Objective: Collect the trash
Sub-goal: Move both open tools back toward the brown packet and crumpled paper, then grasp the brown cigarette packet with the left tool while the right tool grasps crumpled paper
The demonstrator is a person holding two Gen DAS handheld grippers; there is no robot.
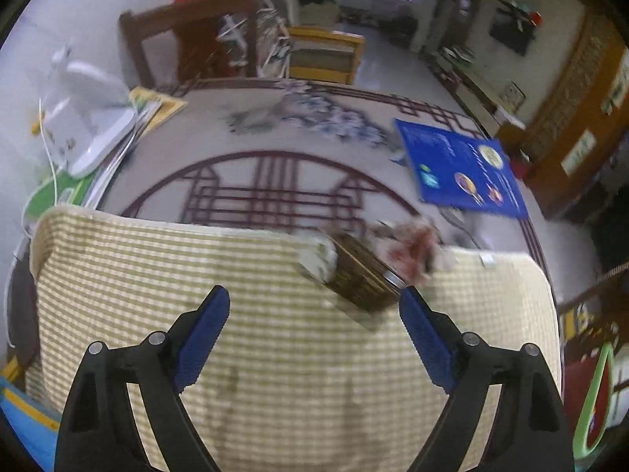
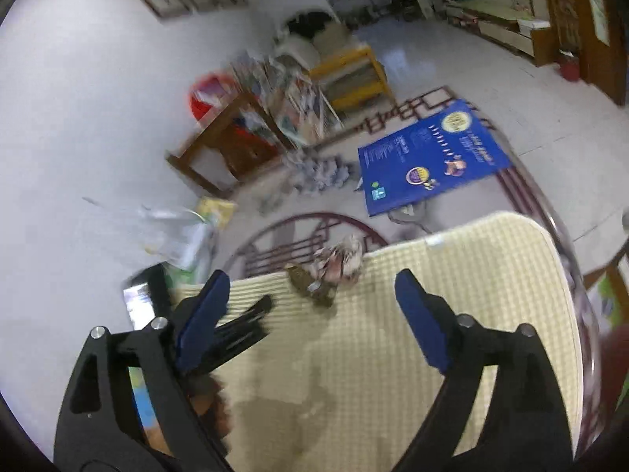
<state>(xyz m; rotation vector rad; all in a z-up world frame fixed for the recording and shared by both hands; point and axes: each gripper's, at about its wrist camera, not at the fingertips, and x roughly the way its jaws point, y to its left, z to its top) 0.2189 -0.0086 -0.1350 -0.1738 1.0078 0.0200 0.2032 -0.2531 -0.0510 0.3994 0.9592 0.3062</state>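
Your left gripper (image 1: 314,299) gaped wide and empty, your right gripper (image 2: 312,283) likewise, brown packet (image 1: 359,275) and crumpled wrapper (image 1: 412,247) lay mid-frame on the checked mat (image 1: 196,275), blue poster (image 1: 460,167) upper right.

Both tools look alike: the left gripper (image 1: 314,299) has glossy black plastic arms with triangular cut-outs. Its ribbed blue pads (image 1: 204,338) are flanked by silver screw heads. The right gripper (image 2: 312,283) matches, blue pads (image 2: 422,320) at three o'clock.
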